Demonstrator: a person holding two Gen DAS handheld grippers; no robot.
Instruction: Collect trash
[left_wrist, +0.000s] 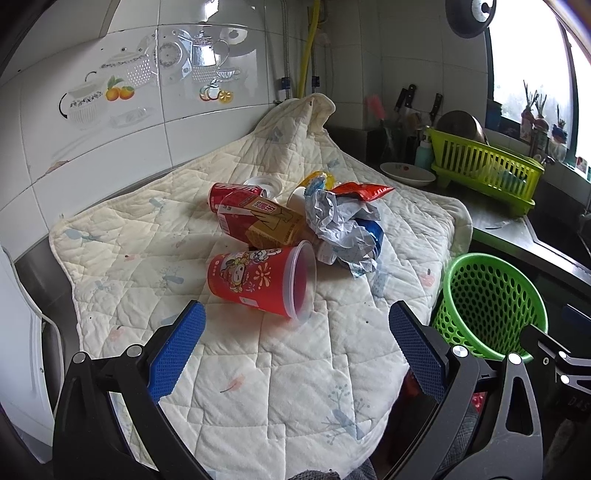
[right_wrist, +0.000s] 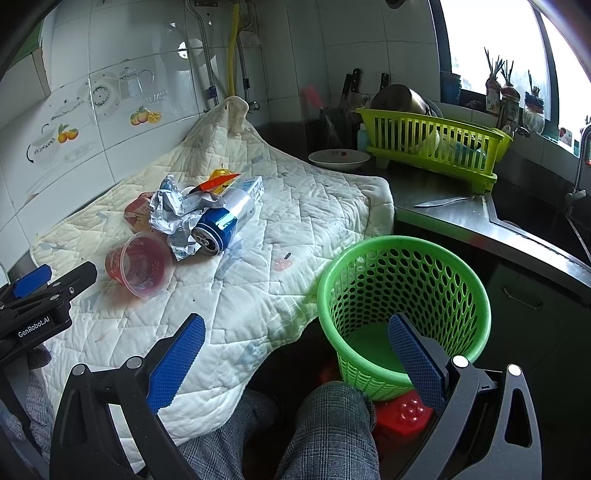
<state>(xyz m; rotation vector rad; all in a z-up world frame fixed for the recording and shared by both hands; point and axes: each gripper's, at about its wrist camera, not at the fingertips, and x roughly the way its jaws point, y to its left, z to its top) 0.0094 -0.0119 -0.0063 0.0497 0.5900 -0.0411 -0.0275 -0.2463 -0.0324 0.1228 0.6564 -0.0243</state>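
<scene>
Kitchen counter: quilted cloth (left_wrist: 258, 369) spread over it, tiled wall behind, dish rack (left_wrist: 484, 173) to the right.
Left wrist view: left gripper (left_wrist: 297, 326) spread wide and empty, low over the cloth just short of the red cup (left_wrist: 258, 280), which lies on its side, mouth facing right.
Pile: carton (left_wrist: 266, 225), crumpled paper (left_wrist: 340, 225) and cans touch behind the cup.
Right wrist view: right gripper (right_wrist: 295, 338) wide open, holding nothing; one finger over the green basket (right_wrist: 406, 306), off the cloth's edge.
Advice: probably close across the cup's wall, gently, since thin plastic may buckle.
</scene>
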